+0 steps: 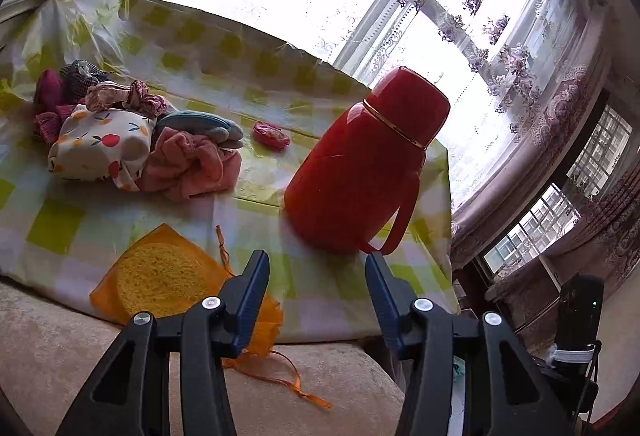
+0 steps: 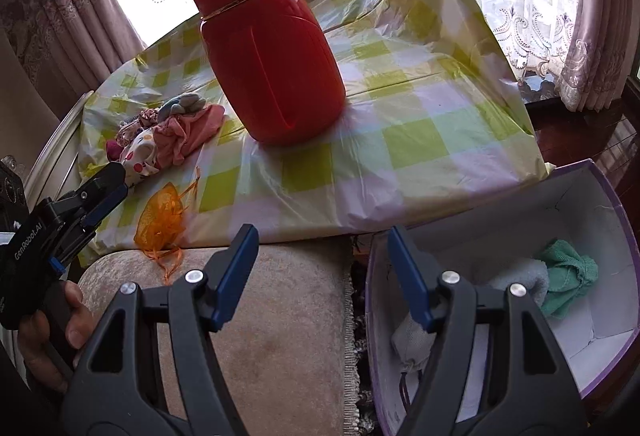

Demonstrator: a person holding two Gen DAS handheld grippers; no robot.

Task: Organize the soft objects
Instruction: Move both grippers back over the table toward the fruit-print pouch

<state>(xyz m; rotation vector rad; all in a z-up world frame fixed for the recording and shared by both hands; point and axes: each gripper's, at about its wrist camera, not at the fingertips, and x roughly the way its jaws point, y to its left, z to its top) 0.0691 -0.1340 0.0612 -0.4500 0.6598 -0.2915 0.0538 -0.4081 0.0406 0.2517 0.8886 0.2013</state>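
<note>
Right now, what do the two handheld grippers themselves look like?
Both match: black plastic linkage arms with silver rivets and flat blue fingers. The left gripper has white GenRobot.AI lettering on its black body, gripped by a bare hand. The right gripper looks identical. No sleeve or cable visible.

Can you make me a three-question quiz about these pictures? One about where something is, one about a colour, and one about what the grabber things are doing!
1. Where is the green cloth?
A. On the checked tablecloth
B. Inside the white box
C. On top of the flask

2. What colour is the big flask?
A. Red
B. Blue
C. Yellow

3. What are the left gripper and right gripper doing?
A. Both squeezing cloths
B. One is holding the flask
C. Both open and holding nothing

Answers:
1. B, the cloth lies in the white box beside the table.
2. A, the flask is red with a thin gold ring.
3. C, a wide gap shows between each pair of blue fingers, with nothing in it.
</note>
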